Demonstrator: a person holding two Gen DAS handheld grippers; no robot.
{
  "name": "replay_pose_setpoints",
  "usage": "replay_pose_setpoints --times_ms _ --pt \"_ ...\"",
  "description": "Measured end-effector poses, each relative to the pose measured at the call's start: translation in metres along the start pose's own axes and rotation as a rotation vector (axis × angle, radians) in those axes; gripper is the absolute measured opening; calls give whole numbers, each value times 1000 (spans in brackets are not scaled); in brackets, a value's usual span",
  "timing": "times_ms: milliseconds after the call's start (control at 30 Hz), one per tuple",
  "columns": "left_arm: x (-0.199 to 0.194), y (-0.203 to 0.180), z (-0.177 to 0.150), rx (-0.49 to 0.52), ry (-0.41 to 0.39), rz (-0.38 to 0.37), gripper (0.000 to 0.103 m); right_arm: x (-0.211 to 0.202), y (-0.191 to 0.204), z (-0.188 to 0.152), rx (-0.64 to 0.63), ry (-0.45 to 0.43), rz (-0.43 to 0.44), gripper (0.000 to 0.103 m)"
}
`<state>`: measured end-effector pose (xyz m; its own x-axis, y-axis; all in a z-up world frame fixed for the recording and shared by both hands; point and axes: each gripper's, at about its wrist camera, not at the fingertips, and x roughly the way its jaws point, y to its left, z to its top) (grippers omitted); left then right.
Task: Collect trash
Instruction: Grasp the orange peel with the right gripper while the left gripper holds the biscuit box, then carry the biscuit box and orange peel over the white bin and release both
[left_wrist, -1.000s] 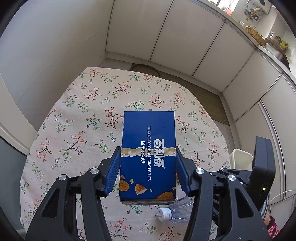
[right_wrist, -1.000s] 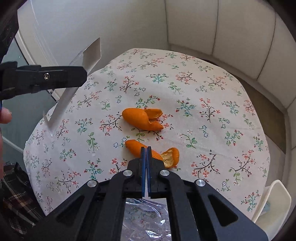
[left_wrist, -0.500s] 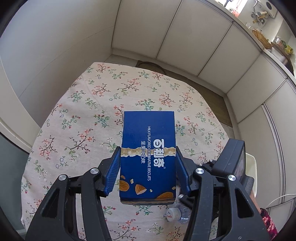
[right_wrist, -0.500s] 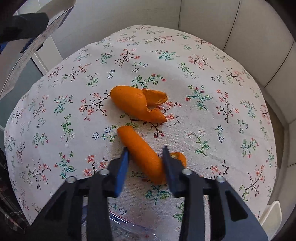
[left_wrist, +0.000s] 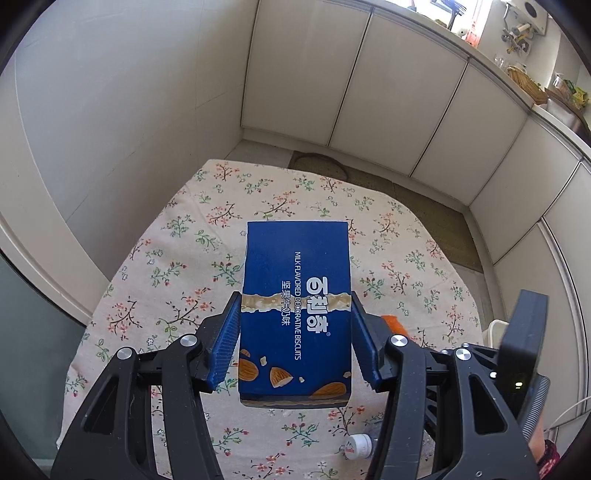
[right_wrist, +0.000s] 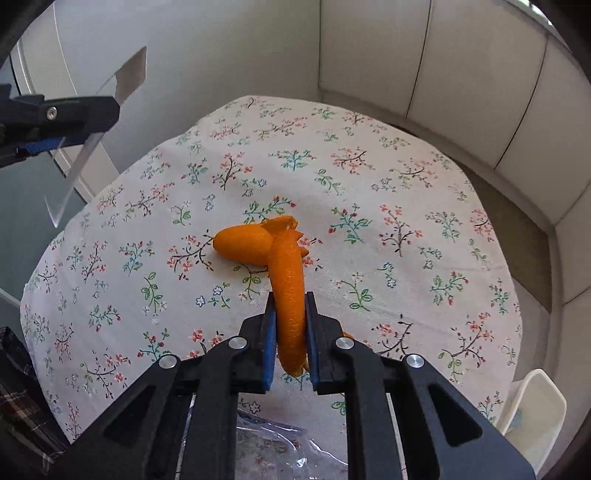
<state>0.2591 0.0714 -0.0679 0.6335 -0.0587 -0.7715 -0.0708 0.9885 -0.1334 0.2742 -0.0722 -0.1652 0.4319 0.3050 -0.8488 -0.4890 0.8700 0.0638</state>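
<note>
My left gripper (left_wrist: 295, 299) is shut on a blue biscuit box (left_wrist: 295, 291) and holds it above the floral tablecloth (left_wrist: 177, 295). My right gripper (right_wrist: 290, 299) is shut on a long strip of orange peel (right_wrist: 288, 280), lifted off the cloth. A second piece of orange peel (right_wrist: 243, 245) lies on the cloth just beyond it. The left gripper with the box's pale underside (right_wrist: 92, 140) shows at the upper left of the right wrist view. A bit of peel (left_wrist: 393, 323) shows beside the left gripper's right finger.
A clear plastic bottle with a white cap (left_wrist: 356, 446) lies near the table's front edge. Crumpled clear plastic (right_wrist: 273, 443) lies under my right gripper. A white chair (right_wrist: 532, 410) stands at the table's right. White cabinets surround the table.
My right gripper opened around the near orange peel, then shut on it and lifted it. My left gripper rose with the box.
</note>
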Motion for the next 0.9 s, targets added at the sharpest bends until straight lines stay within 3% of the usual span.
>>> replay_pose_setpoints --times_ms 367,900 --pt "-16 -43 2 49 -56 -42 52 -69 -36 -9 97 -130 -97 14" --pt "-20 -146 -15 169 -87 -136 52 -151 -121 -70 267 -208 -275 14"
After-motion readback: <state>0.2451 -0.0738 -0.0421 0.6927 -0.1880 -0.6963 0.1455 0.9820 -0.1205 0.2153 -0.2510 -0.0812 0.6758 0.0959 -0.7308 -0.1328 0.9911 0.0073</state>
